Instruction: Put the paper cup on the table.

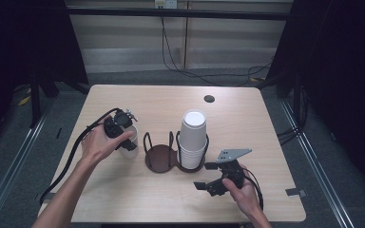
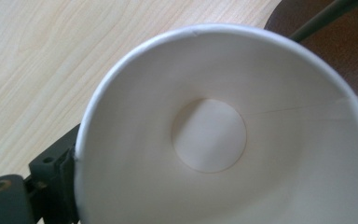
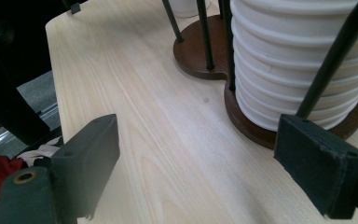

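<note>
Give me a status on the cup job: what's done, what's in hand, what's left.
Done: one cup is off the stack, which sits upside down in the rack's right ring. In hand: the left claw grips that cup mouth-up by the rack's empty left ring. The right claw waits open near the stack. Left, probably: place this cup, then the other stacked cups.

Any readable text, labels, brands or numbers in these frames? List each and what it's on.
None readable.
Paper cup in the left hand-held gripper: plain white inside, no print.
Cup stack in the holder: plain white, no print seen.
Right hand-held gripper: no legible marking.
Wall fixture at the top of the high view: too small to read.
</note>
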{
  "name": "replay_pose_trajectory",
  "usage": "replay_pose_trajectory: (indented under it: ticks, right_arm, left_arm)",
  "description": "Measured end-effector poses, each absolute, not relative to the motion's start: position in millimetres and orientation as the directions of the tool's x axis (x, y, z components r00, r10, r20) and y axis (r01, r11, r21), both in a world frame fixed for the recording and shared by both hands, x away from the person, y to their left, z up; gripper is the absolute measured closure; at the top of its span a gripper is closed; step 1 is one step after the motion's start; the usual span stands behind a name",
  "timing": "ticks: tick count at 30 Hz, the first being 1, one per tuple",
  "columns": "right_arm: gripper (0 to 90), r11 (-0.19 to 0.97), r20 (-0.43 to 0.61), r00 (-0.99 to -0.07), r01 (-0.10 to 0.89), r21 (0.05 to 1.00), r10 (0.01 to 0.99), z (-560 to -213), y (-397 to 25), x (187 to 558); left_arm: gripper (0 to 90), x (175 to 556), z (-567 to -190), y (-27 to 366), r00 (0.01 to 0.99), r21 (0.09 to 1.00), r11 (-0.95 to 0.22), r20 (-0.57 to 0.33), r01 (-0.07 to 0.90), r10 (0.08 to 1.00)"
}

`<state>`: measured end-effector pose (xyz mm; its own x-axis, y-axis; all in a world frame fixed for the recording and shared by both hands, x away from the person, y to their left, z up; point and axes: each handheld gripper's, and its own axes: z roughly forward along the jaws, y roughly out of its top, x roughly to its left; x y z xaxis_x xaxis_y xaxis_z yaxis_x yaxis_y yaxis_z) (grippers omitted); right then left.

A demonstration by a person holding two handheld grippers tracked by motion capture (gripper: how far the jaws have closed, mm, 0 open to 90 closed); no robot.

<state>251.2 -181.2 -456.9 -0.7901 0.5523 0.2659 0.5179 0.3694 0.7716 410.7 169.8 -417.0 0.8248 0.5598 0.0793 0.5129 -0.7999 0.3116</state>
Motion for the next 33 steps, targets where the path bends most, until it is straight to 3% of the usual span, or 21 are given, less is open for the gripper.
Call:
replay_pose_trajectory:
  ticks: [15,26,33]
  right_arm:
    - [14.4,0.366,0.268,-0.782,0.526,0.768,0.562,-456,-182,251]
    - [14.5,0.362,0.272,-0.774,0.535,0.763,0.572,-457,-182,251]
    - [14.4,0.362,0.27,-0.77,0.538,0.761,0.578,-457,-183,252]
  left_arm:
    - [7.9,405,-428,186,0.851,0.38,-0.79,0.015,0.481,0.525]
    - [4.4,403,-436,198,0.85,0.388,-0.779,-0.019,0.492,0.527]
    - [7.4,397,-441,206,0.845,0.386,-0.771,-0.043,0.506,0.533]
